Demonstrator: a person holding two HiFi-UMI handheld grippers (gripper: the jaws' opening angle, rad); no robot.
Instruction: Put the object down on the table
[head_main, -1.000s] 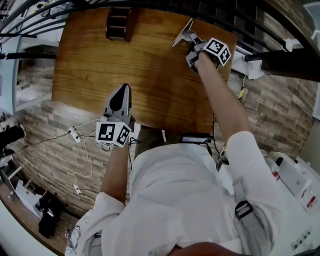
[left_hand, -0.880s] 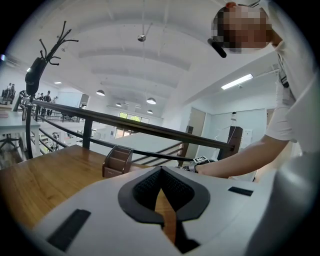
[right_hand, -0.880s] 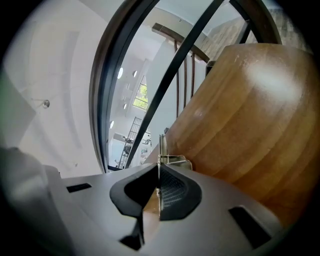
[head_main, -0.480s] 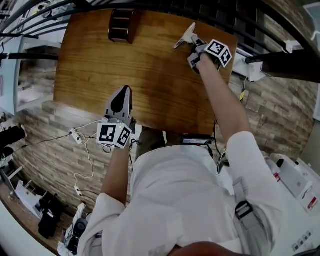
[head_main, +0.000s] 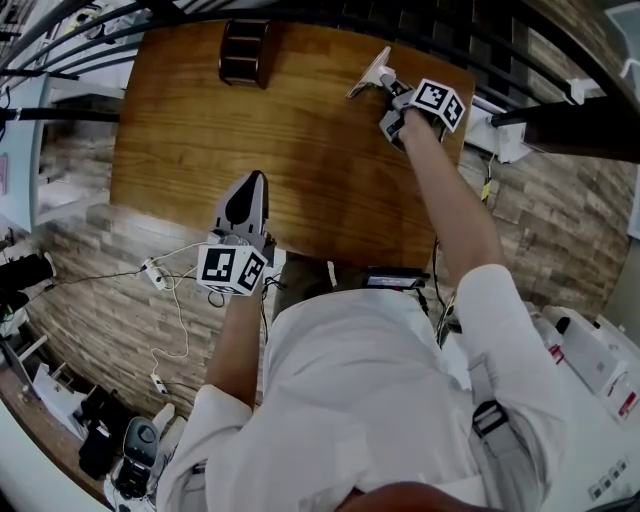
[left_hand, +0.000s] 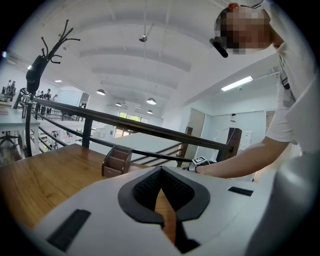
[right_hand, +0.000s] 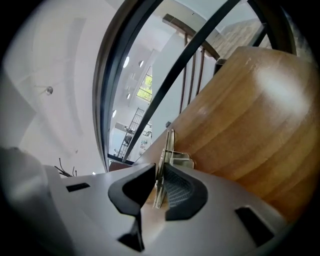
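Easing the right tool (head_main: 388, 90), clamped on the thin metal object (head_main: 370, 75), down flat near the far right corner of the counter (head_main: 190, 150) before parting its jaws seems wisest

Under both pairs of fingers: a rectangular brown wooden table (head_main: 300, 150), grain running lengthwise. At its far edge, a small dark-brown stepped wooden holder (head_main: 243, 50), well beyond the fingers (head_main: 240, 205) of the left gripper (head_main: 250, 180) and left of those (head_main: 398, 95) of the right gripper (head_main: 390, 85).
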